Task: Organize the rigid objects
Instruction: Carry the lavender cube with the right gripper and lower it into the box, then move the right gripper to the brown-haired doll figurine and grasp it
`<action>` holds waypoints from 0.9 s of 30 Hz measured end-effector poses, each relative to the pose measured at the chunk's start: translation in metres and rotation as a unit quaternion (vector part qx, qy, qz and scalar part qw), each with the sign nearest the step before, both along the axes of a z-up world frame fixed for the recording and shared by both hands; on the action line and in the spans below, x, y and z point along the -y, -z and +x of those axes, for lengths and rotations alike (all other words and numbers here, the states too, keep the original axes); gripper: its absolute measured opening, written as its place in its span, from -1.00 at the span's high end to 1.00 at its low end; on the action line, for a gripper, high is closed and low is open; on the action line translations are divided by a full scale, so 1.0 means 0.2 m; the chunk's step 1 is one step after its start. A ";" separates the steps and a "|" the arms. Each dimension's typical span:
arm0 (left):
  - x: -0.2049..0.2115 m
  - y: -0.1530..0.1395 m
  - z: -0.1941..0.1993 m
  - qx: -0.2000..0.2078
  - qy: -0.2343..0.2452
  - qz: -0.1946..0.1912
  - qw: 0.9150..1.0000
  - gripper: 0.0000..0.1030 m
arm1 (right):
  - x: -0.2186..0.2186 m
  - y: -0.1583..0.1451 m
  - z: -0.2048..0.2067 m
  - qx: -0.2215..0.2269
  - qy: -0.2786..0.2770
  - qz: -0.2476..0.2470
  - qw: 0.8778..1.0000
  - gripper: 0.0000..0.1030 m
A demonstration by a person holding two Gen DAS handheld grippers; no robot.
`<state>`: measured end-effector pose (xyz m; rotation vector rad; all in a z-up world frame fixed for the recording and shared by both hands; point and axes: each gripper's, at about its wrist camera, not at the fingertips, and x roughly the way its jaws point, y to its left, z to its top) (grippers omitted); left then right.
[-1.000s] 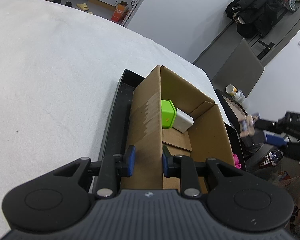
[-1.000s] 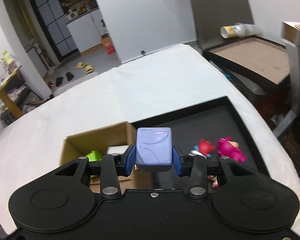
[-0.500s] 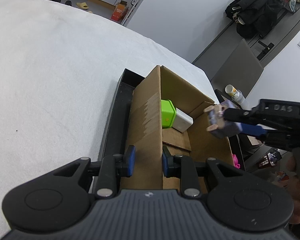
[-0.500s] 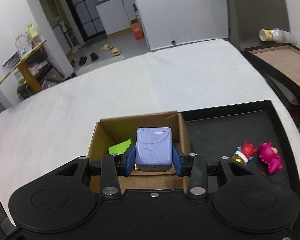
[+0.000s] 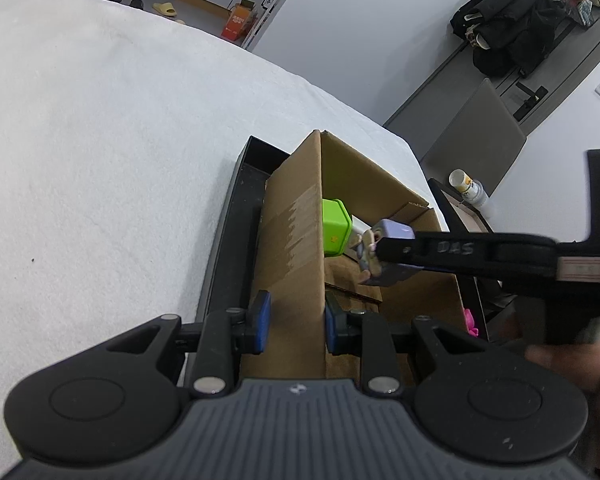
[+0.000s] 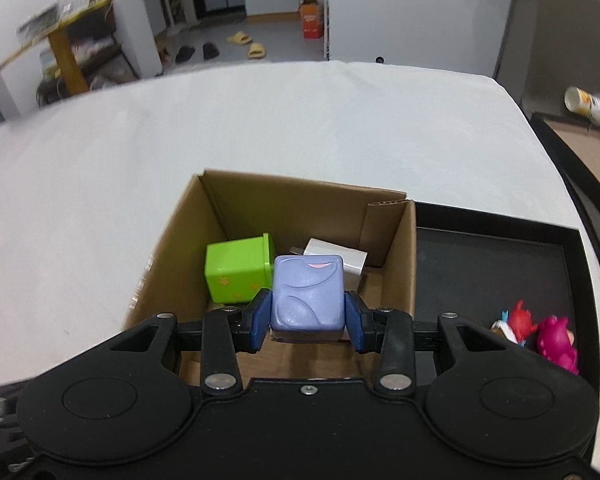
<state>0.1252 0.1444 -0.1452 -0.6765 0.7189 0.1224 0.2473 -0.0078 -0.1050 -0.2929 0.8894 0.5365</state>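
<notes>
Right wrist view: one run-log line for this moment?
right gripper: shut on purple block toy | position: over cardboard box | box holds: green cube, white charger | left gripper: shut on box wall

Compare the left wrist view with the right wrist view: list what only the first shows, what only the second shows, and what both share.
Only the left wrist view: the left gripper clamped on the cardboard box wall, and coats hanging behind. Only the right wrist view: the red figurine in the black tray. Shared: the right gripper holding the purple block over the box, the green cube, the white adapter.
</notes>
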 end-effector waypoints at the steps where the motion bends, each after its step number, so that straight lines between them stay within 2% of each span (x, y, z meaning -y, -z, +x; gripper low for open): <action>1: 0.00 0.00 0.00 0.000 0.000 0.000 1.000 0.50 | -0.01 0.01 0.01 0.004 -0.003 -0.009 1.000 0.26; 4: 0.00 0.00 0.00 0.000 0.000 0.001 1.000 0.50 | -0.05 0.05 0.02 0.018 -0.011 -0.042 0.999 0.25; 8: 0.00 0.00 0.00 0.002 0.000 0.004 1.000 0.50 | -0.07 0.08 0.02 0.023 -0.010 -0.060 0.998 0.26; 24: 0.00 0.00 0.00 0.001 0.000 0.005 1.000 0.50 | 0.04 -0.12 -0.07 0.028 0.007 -0.005 1.000 0.23; 27: 0.00 0.00 0.00 0.001 0.000 0.004 1.000 0.50 | 0.09 -0.14 -0.08 0.030 0.018 0.002 0.999 0.12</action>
